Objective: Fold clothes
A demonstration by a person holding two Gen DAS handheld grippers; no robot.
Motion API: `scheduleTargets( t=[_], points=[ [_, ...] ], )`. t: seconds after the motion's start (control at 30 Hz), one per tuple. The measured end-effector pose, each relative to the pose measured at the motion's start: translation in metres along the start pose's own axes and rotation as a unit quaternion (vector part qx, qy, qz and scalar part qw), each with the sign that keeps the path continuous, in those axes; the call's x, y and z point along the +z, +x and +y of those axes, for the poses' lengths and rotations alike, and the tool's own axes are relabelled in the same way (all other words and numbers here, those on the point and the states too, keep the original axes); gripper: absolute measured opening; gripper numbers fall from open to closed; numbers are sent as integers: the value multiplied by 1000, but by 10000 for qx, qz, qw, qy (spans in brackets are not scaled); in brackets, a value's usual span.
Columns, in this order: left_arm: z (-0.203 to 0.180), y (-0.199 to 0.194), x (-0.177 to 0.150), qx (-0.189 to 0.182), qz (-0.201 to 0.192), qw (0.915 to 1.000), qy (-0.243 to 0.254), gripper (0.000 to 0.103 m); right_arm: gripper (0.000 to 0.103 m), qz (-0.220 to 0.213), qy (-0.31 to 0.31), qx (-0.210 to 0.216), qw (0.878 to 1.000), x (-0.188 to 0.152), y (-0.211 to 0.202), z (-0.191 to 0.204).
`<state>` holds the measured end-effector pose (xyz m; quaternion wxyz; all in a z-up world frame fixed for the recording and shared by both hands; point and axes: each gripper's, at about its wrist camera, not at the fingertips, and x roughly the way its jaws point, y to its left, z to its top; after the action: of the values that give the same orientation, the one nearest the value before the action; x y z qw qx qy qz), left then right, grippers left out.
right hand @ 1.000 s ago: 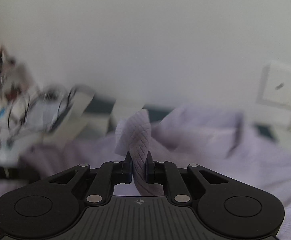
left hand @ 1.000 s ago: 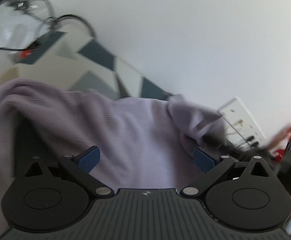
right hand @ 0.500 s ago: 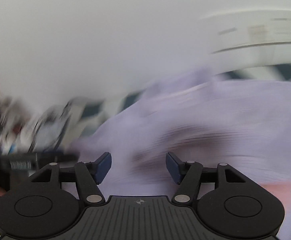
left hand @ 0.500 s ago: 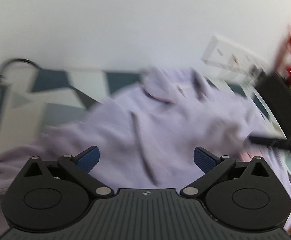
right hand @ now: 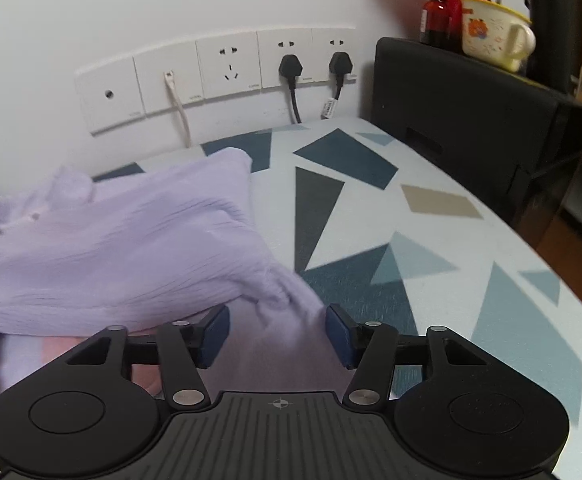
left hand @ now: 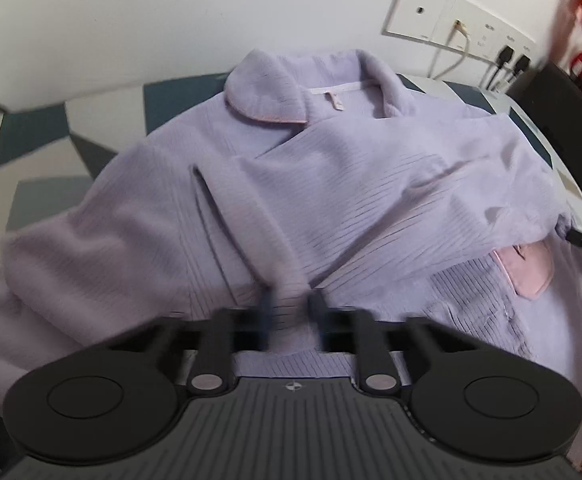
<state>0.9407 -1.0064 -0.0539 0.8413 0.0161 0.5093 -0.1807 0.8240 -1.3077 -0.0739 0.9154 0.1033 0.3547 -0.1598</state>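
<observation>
On the patterned table (right hand: 431,216), the soft, light top (left hand: 331,184) is pinched at a fold by the closed left gripper (left hand: 289,304), while the right gripper (right hand: 277,332), its jaws closing, straddles the limp hem unclamped.

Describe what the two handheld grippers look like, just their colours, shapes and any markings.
Both look identical. The right gripper has a matte black ribbed body with a small crosshair mark at its centre, two round black discs at the sides, angled black linkage arms with silver pivot pins, and dark blue ribbed pads on the jaws. The left gripper matches, though its jaws are blurred. No cables or sleeves show.
</observation>
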Motion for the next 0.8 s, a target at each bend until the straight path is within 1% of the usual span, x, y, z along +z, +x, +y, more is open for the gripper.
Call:
scheduleTargets(
  t=[0.03,0.07,0.1,0.17,0.2,0.23,0.27,0.3,0.33,0.37,0.4,0.43,0.47,0.5,0.53,0.6,0.67,0.77,0.8],
  points=[
    [-3,-1,3,120,4,9999,25,8,44,-5,-3,-13,10000,3,4,1],
    [-4,-4,6,183,-25,9998,21,8,26,-9,0,-21,10000,6,8,3],
    [-6,-8,8,239,-86,9997,5,8,18,-13,3,-29,10000,10,13,4],
    [-6,-19,10,300,-207,9993,-64,8,17,-36,402,-75,9992,16,17,-8],
    [-3,-21,8,250,-211,9993,-170,8,17,-48,611,-98,9981,20,20,-14],
    [0,-23,7,199,-195,9992,-288,8,17,37,697,-67,9975,20,23,-19],
    [4,-20,2,147,-107,9990,-414,9,17,132,770,-30,9969,19,25,-23],
    [5,-17,-3,113,-18,9990,-421,11,18,226,842,8,9962,18,28,-27],
    [6,-13,-8,94,74,9991,-413,14,21,341,899,73,9953,18,28,-30],
    [5,-10,-11,126,181,9991,-367,19,29,472,940,172,9943,18,27,-32],
    [6,-10,-13,144,253,9989,-370,31,33,612,965,275,9931,17,25,-34],
    [8,-14,-12,111,169,9989,-424,48,38,668,947,383,9925,17,19,-37],
    [10,-17,-11,78,85,9988,-478,56,43,716,926,493,9919,16,14,-39],
    [12,-21,-11,45,1,9986,-532,66,45,716,866,540,9922,15,9,-42],
    [14,-25,-9,17,-91,9982,-588,68,46,727,848,491,9925,14,4,-46],
    [17,-30,1,-7,-318,9969,-722,69,47,551,1241,593,9890,18,-5,-55],
    [19,-23,16,69,-424,9946,-950,69,47,364,1652,703,9831,22,-14,-63],
    [24,-2,37,383,-514,9876,-1430,69,48,63,1612,904,9828,53,-1,-50],
    [28,6,41,437,-574,9849,-1572,67,48,-19,1509,981,9837,64,10,-40]
  ],
)
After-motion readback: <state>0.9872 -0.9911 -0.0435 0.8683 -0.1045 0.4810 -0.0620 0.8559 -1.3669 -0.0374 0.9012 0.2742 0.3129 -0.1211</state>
